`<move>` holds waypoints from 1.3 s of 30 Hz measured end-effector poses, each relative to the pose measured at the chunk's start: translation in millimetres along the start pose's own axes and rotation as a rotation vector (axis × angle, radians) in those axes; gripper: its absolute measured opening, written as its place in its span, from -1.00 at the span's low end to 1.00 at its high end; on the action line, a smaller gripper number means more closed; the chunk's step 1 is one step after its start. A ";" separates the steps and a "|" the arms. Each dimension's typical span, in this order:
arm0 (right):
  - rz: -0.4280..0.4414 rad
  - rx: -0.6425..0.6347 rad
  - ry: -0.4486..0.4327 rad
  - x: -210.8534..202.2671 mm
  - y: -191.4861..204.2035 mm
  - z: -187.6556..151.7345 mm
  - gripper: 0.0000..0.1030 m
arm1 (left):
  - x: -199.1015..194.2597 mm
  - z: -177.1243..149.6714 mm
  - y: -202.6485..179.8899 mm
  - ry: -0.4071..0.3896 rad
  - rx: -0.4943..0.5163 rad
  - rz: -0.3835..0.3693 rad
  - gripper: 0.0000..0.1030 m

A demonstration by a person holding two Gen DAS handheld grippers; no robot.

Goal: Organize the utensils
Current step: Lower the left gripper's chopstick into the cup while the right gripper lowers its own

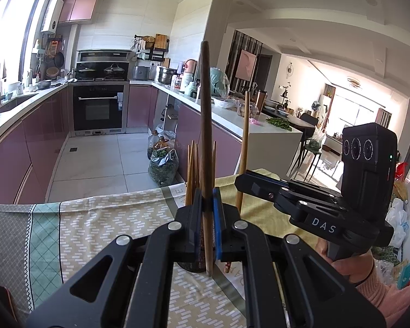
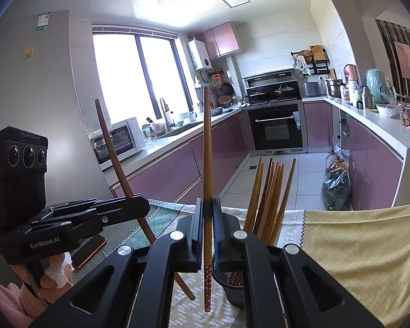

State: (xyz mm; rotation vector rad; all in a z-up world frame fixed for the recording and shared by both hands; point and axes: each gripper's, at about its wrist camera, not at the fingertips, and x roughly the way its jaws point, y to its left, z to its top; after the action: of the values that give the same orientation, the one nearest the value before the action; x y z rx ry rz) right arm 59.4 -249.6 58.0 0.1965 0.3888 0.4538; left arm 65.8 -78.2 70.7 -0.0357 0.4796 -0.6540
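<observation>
Dark brown wood stands between the jaws of the left gripper: a single chopstick, pinched about a third of the way up its length and held nearly upright, its lower tip hanging below the jaws just above the patterned tablecloth. Just behind those jaws, a bunch of lighter chopsticks pokes up, and below them the dark mesh holder shows only as a sliver under the gripper.

To the right of the left jaws, the right gripper comes in from the side, narrowed on a paler stick that rises straight up past it.

From the right wrist view, the right gripper has its jaws closed onto that reddish-brown chopstick, upright, with a red flower-patterned end dangling below the jaws, clear of the cloth. Off to the left of these jaws, the left gripper holds its dark stick tilted, top leaning away leftward. Immediately right of the jaws, the bundle of chopsticks fans out of the black mesh holder, which stands on the tablecloth partly hidden by the gripper body.
</observation>
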 end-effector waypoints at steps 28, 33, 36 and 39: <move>-0.016 -0.010 -0.037 -2.2 3.0 9.7 -0.89 | -1.2 7.9 -6.8 -0.048 0.017 0.015 -0.85; -0.017 -0.011 -0.040 -1.2 3.5 10.9 -0.89 | 0.3 9.1 -6.7 -0.050 0.017 0.018 -0.85; -0.019 -0.009 -0.042 -1.4 3.2 11.1 -0.89 | 0.4 9.2 -6.9 -0.052 0.015 0.020 -0.85; -0.023 -0.007 -0.044 -0.9 3.2 12.7 -0.89 | 2.1 10.9 -6.6 -0.051 0.013 0.018 -0.85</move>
State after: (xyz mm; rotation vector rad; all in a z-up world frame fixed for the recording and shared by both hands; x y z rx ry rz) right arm 62.5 -248.5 70.6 0.1951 0.3462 0.4272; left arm 68.2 -85.9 80.7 -0.0354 0.4264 -0.6370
